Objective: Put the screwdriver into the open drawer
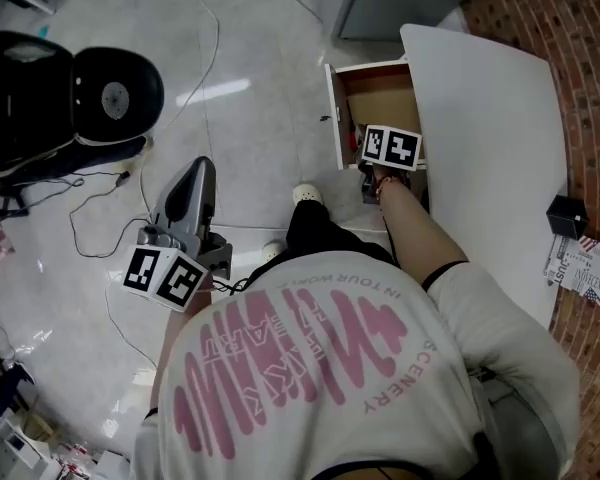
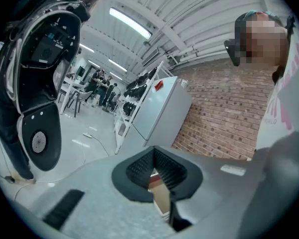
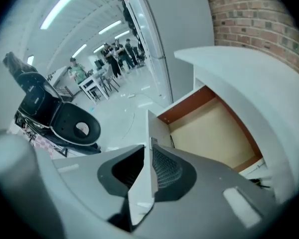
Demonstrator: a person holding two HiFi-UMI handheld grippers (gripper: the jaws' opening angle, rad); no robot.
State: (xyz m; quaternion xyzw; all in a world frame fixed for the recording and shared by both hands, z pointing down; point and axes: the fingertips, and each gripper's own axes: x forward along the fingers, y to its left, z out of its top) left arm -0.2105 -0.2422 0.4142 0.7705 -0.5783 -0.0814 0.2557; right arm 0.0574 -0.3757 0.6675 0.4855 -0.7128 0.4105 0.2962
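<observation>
The open drawer (image 1: 385, 103) juts from the white desk (image 1: 490, 108); its tan floor (image 3: 217, 133) lies below my right gripper. A dark, reddish long thing (image 1: 351, 134) lies against the drawer's left wall; it looks like the screwdriver, partly hidden. In the head view my right gripper (image 1: 388, 148) hangs above the drawer's near end, tilted down, with its marker cube covering the fingers. The jaws of my right gripper (image 3: 148, 156) stand apart with nothing between them. My left gripper (image 1: 192, 190) is off to the left over the floor, raised and nearly level; its pads (image 2: 139, 168) meet, empty.
A big black device (image 1: 70, 98) stands on the floor at the left, with cables (image 1: 100, 228) trailing from it. A small black box (image 1: 566, 214) and a printed sheet (image 1: 580, 268) lie on the desk's right edge. A brick wall (image 2: 219, 118) and a grey cabinet (image 2: 162, 108) stand beyond.
</observation>
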